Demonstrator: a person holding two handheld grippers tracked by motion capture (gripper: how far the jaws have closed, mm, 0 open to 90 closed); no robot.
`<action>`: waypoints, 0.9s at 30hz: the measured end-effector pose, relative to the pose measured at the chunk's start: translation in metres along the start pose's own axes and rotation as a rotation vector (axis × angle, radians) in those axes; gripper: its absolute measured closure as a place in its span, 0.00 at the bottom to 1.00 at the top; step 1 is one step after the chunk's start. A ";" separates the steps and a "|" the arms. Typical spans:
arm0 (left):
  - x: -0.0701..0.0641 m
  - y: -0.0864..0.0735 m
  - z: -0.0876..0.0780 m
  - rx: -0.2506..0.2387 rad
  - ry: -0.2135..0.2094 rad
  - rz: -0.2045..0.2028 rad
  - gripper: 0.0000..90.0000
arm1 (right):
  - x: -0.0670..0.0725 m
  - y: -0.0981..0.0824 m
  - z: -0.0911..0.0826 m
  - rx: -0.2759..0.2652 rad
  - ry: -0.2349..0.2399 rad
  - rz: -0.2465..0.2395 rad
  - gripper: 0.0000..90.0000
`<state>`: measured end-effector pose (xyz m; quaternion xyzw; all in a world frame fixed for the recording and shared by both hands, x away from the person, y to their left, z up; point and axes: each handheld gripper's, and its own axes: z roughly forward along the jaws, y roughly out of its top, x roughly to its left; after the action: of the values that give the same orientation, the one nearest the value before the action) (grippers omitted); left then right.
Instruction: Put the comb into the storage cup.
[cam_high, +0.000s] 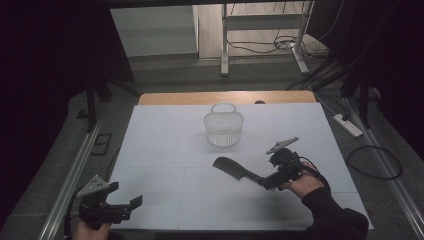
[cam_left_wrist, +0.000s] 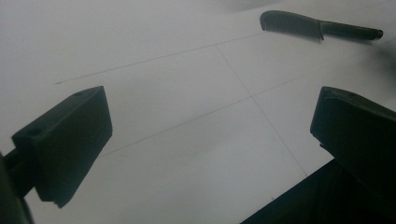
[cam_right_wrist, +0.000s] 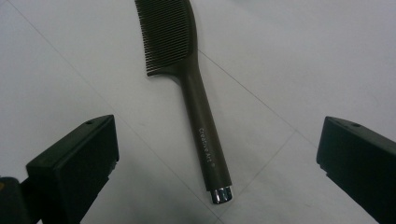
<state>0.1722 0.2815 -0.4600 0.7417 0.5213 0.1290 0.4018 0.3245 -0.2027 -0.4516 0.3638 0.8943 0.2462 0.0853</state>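
While the comb lies flat before the basket, the right gripper gapes wide over its handle; the left gripper gapes wide too, well apart.

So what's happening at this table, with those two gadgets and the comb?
A person holds a claw tool in each hand over a white table. The right claw is open, lined up on the handle end of a dark comb lying flat; it isn't gripping it yet. The left claw hangs open near the table's front corner, holding nothing. A white wire basket stands beyond the comb.
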 end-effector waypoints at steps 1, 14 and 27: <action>0.000 0.000 0.000 0.000 -0.001 0.000 0.00 | 0.000 0.001 0.002 0.004 0.000 -0.005 0.00; 0.001 0.000 0.000 0.001 -0.005 -0.003 0.00 | 0.001 0.017 0.017 0.048 -0.007 -0.016 0.00; 0.001 0.000 0.000 0.002 -0.007 -0.004 0.00 | 0.008 0.032 0.032 0.084 -0.009 -0.056 0.00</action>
<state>0.1726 0.2820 -0.4601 0.7416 0.5215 0.1253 0.4031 0.3487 -0.1657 -0.4634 0.3427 0.9134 0.2042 0.0808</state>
